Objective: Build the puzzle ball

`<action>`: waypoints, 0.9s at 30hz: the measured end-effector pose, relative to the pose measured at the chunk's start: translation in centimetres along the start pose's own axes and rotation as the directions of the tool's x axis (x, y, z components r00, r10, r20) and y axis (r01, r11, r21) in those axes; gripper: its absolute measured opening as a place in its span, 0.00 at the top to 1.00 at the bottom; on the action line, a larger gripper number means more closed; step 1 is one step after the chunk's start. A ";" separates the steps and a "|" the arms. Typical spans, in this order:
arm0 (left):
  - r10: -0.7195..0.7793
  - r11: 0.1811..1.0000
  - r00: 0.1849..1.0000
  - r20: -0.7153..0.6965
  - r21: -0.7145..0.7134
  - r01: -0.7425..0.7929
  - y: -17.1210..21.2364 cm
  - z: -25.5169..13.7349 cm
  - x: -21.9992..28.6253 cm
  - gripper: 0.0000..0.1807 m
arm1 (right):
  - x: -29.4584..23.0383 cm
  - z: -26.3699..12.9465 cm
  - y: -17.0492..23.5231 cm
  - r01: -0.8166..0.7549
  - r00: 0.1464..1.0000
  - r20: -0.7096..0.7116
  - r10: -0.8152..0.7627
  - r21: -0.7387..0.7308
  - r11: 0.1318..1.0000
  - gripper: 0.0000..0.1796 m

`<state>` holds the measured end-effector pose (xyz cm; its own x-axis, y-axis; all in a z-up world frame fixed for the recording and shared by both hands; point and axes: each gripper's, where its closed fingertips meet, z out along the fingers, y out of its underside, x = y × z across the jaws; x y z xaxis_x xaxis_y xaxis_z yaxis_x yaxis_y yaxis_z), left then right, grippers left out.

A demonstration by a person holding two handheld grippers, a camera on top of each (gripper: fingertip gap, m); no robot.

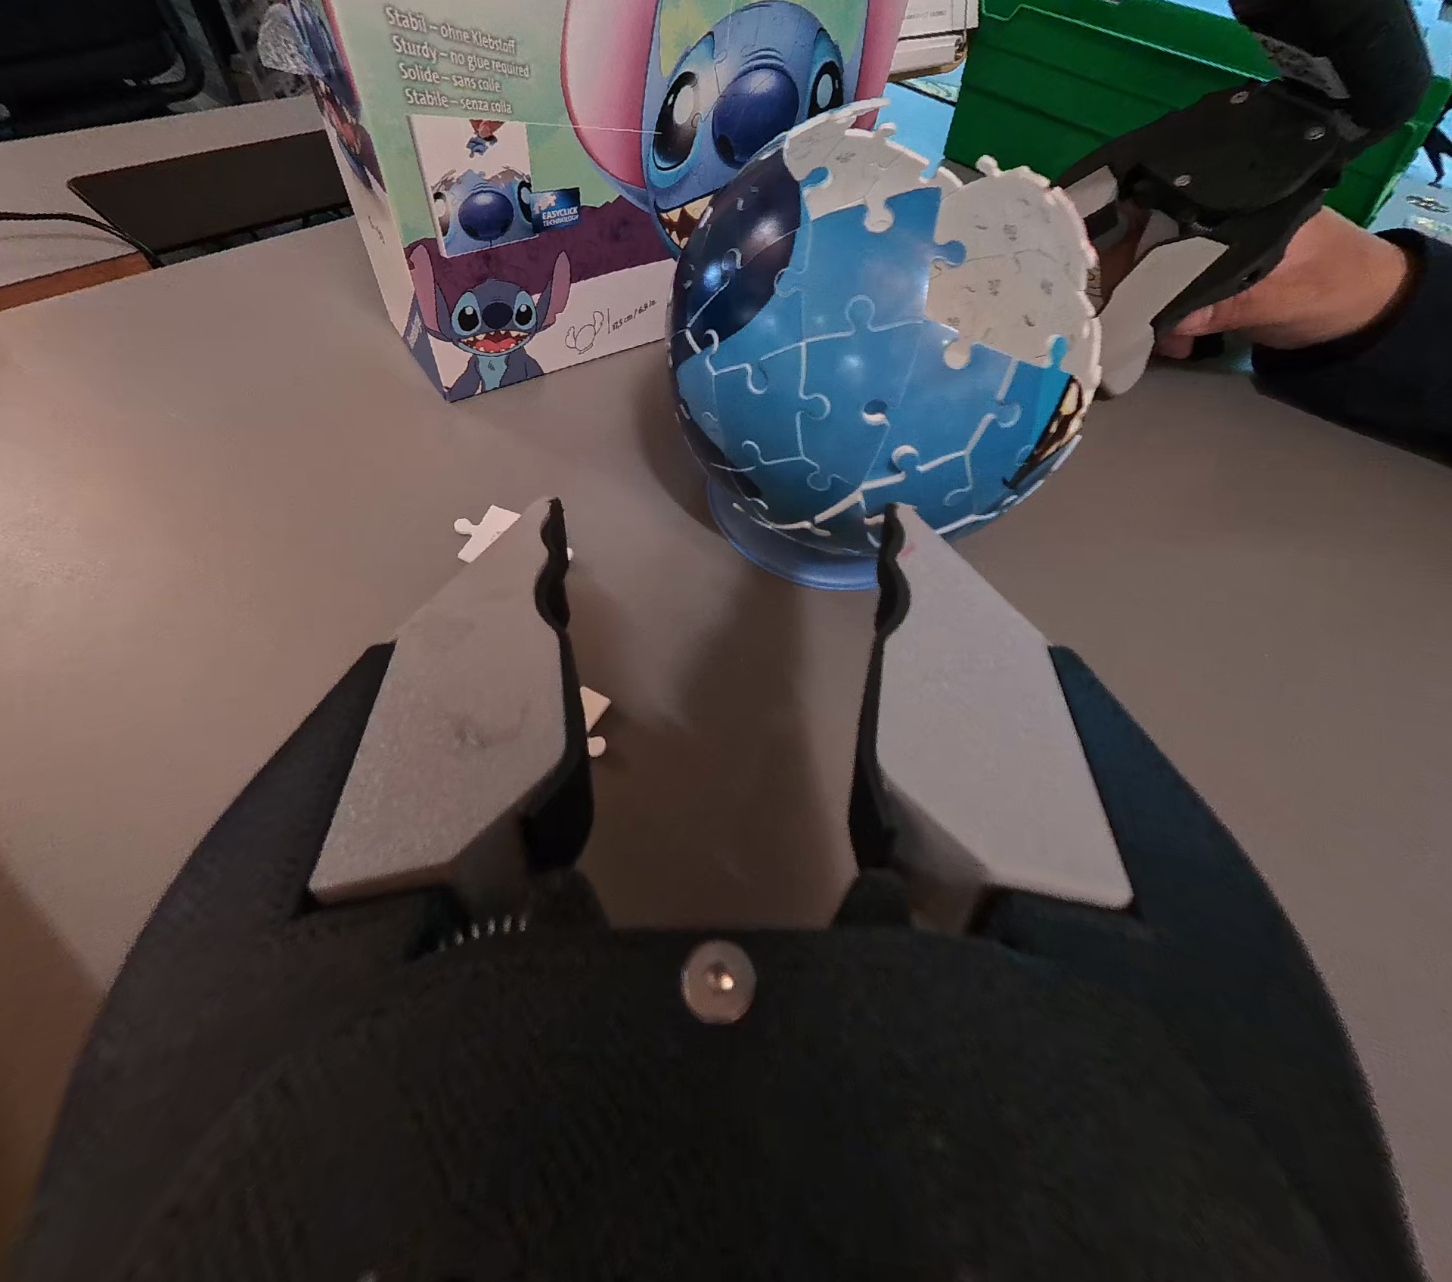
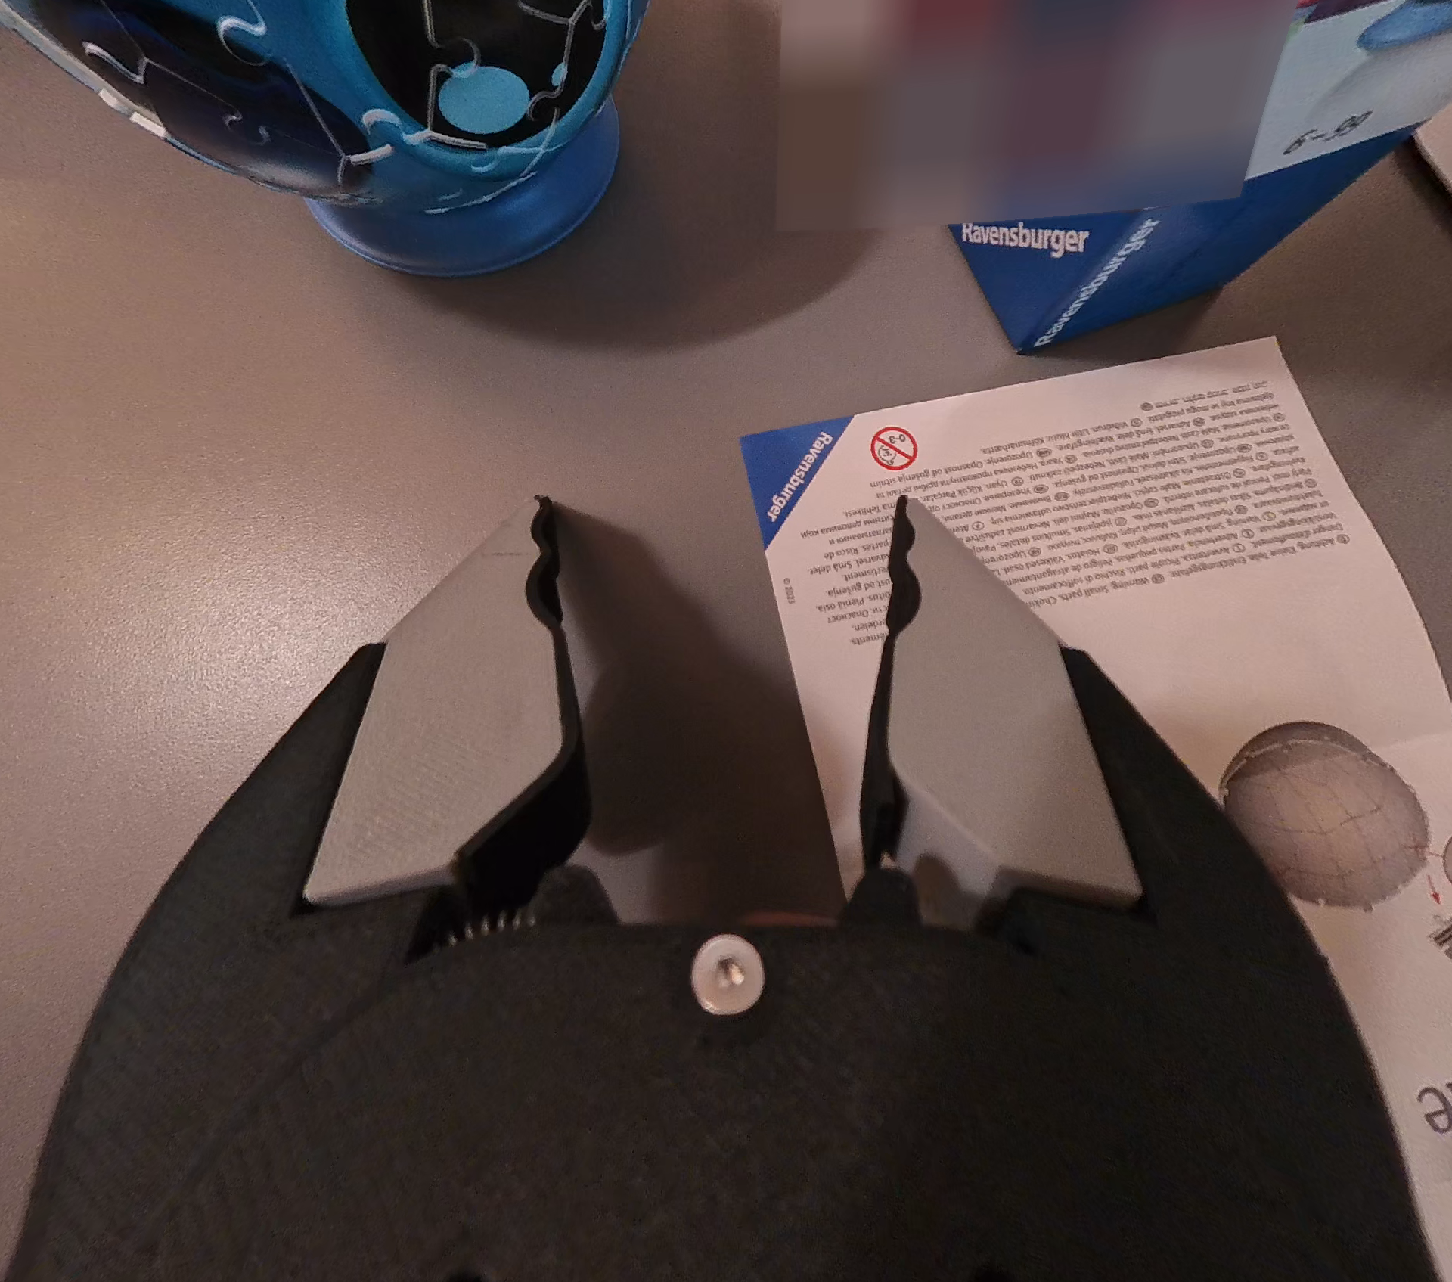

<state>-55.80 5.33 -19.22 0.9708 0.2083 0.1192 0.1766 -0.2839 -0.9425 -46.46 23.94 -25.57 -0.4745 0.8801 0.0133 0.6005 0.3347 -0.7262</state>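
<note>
The puzzle ball [image 1: 872, 364] stands on a blue round base [image 1: 793, 557] on the grey table [image 1: 236, 498], right of centre in the left wrist view and at the upper left of the right wrist view. Its shell is partly assembled: blue pieces cover the lower and left areas, and white piece backs show around an opening at the upper right. The left gripper [image 1: 719, 521] fills the lower half of its own view, jaws spread wide with nothing between them; its right fingertip lies in front of the base in the picture. 2 loose white pieces [image 1: 487, 529] lie on the table beside its left finger. The puzzle box [image 1: 503, 105] stands upright behind the ball, at the upper centre. At the right edge of the left wrist view, the right gripper [image 1: 1131, 293] is held by a hand [image 1: 1288, 293], its grey fingers close beside the ball's open side; contact cannot be confirmed. In the right wrist view, its jaws are spread wide and empty above the table. A printed leaflet [image 2: 1178, 576] lies flat at the right of that view, partly under the right finger. A green bin [image 1: 1100, 89] sits at the upper right of the left wrist view.
</note>
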 end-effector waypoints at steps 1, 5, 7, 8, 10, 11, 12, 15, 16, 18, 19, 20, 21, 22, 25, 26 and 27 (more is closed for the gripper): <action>-0.007 1.000 1.000 -0.009 -0.005 0.007 0.1 0.0 0.1 0.56 | 0.0 0.0 0.0 0.000 1.000 0.000 0.000 0.000 1.000 0.54; -0.021 1.000 1.000 -0.022 -0.024 0.020 0.3 0.1 0.2 0.56 | 0.0 -0.1 0.0 0.002 1.000 0.001 -0.002 0.000 1.000 0.54; -0.008 1.000 1.000 -0.016 -0.026 0.008 0.4 0.1 0.3 0.56 | 0.0 -0.1 0.0 0.005 1.000 0.003 -0.005 0.000 1.000 0.54; 0.000 1.000 1.000 -0.016 -0.026 0.000 0.4 0.2 0.3 0.56 | -0.1 -0.1 0.1 0.010 1.000 0.007 -0.010 -0.002 1.000 0.54; 0.024 0.999 0.999 -0.031 -0.023 -0.025 0.3 0.2 0.7 0.56 | -0.6 -0.5 0.4 0.046 0.998 0.044 -0.046 -0.001 0.999 0.55; 0.043 0.999 0.998 -0.047 -0.019 -0.044 0.3 0.2 1.1 0.56 | -0.6 -0.7 0.5 0.061 0.997 0.049 -0.061 0.002 0.998 0.57; 0.063 0.998 0.996 -0.055 -0.015 -0.064 0.3 0.2 1.4 0.56 | -0.6 -0.8 0.4 0.082 0.995 0.051 -0.082 0.012 0.997 0.57; 0.122 0.992 0.990 -0.069 -0.028 -0.124 0.5 0.0 2.1 0.53 | -1.8 -1.6 -0.1 0.220 0.971 0.078 -0.226 0.081 0.972 0.60; 0.141 0.989 0.987 -0.073 -0.040 -0.144 0.7 0.1 2.3 0.52 | -2.1 -1.9 -0.4 0.275 0.958 0.056 -0.282 0.108 0.955 0.60; 0.174 0.982 0.982 -0.070 -0.060 -0.178 1.1 0.2 2.5 0.51 | -2.7 -2.3 -0.9 0.370 0.926 0.021 -0.377 0.153 0.916 0.60; 0.186 0.979 0.980 -0.066 -0.068 -0.191 1.2 0.3 2.6 0.51 | -3.2 -2.6 -1.1 0.404 0.911 0.014 -0.412 0.171 0.899 0.61; 0.195 0.977 0.979 -0.062 -0.075 -0.199 1.2 0.4 2.6 0.51 | -3.8 -3.1 -1.7 0.426 0.899 0.010 -0.437 0.200 0.882 0.62; 0.200 0.976 0.978 -0.054 -0.080 -0.204 1.3 0.4 2.5 0.51 | -4.6 -3.8 -2.3 0.436 0.892 0.014 -0.452 0.243 0.867 0.63; 0.201 0.976 0.979 -0.042 -0.082 -0.204 1.3 0.5 2.3 0.51 | -5.5 -4.6 -3.1 0.428 0.889 0.033 -0.457 0.294 0.855 0.63; 0.192 0.978 0.981 -0.019 -0.079 -0.193 1.1 0.7 2.0 0.50 | -8.4 -6.2 -5.3 0.402 0.876 0.110 -0.469 0.370 0.838 0.64; 0.186 0.979 0.982 -0.017 -0.082 -0.187 1.1 0.8 2.1 0.49 | -9.3 -6.3 -5.9 0.424 0.865 0.121 -0.488 0.347 0.837 0.64; 0.181 0.980 0.983 -0.020 -0.085 -0.182 1.2 0.9 2.2 0.48 | -10.2 -6.3 -6.5 0.462 0.846 0.125 -0.518 0.312 0.830 0.64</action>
<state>-53.64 6.28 -20.35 0.9898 0.1347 -0.0474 0.0099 -0.3958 -0.9183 -41.42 14.91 -16.62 -0.7933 0.5291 0.3012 0.0785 0.5795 -0.8111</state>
